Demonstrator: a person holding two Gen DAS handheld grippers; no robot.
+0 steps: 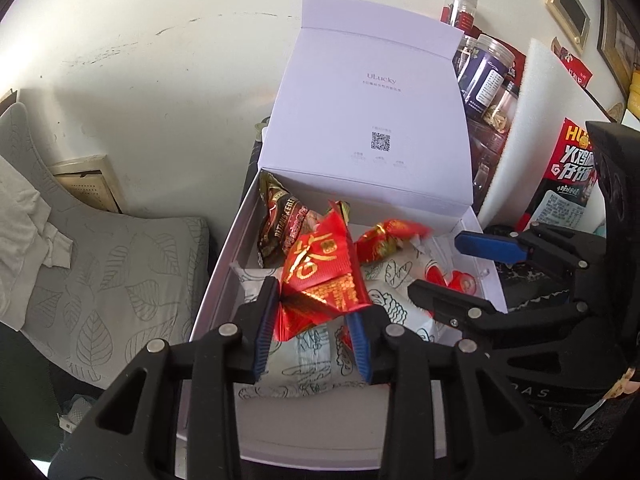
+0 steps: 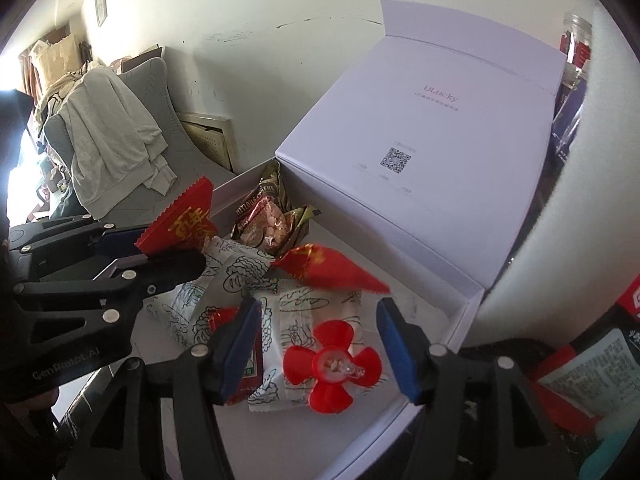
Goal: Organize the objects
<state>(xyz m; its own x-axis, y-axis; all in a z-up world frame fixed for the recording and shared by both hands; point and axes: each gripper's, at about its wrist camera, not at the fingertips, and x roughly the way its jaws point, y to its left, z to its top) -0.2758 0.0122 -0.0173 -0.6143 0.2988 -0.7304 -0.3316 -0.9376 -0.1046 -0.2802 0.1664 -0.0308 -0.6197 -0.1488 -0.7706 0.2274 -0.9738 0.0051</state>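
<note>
- The white box (image 1: 224,248) stands open, its lid (image 1: 368,120) raised upright at the far side with a small code square printed on the inside.
- The left hand-held gripper (image 1: 314,334) hangs over the near left part of the box, its blue pads (image 1: 265,332) closed to a narrow gap on a red packet with gold characters (image 1: 320,276); the packet sticks up from between the pads, clear of the things below.
- In the right wrist view the same packet (image 2: 182,222) shows pinched at its lower edge.
- The right hand-held gripper (image 2: 320,348) is about half open above the right part of the box, with nothing between its pads.
- Just below that gap a red flower-shaped piece (image 2: 330,362) lies on a white wrapper with line drawings (image 2: 308,308).
- A blurred red candy packet (image 2: 332,268) is just beyond the right pads, apart from them; whether it rests on the pile cannot be told.
- A dark brown and gold snack bag (image 1: 280,224) leans in the far left corner of the box.
- More white line-drawn wrappers (image 1: 312,364) cover the box floor.
- Clear jars (image 1: 484,76) and a slab of white foam (image 1: 532,112) stand to the right, behind the lid.
</note>
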